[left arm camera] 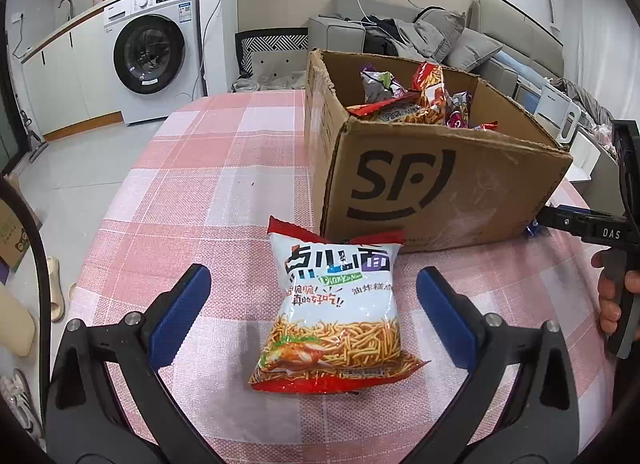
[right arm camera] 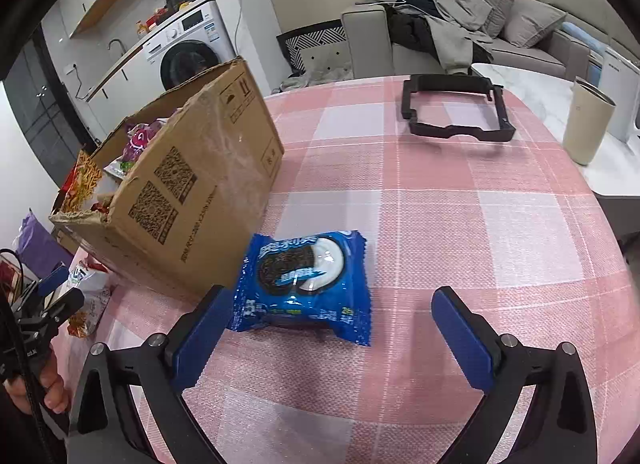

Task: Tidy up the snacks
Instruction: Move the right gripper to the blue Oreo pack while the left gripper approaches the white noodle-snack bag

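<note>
One cardboard box on the bench, several snack packs inside, too jumbled to count. Outside it: one noodle-snack bag, one blue cookie pack, one black frame. Two tools, left and right.

pink-and-white checked cloth on the worktop, empty black plastic frame lying flat near its far edge, white front-loading washing machine under a counter, grey sofa piled with clothes, beige cylindrical bin off to the side
</note>
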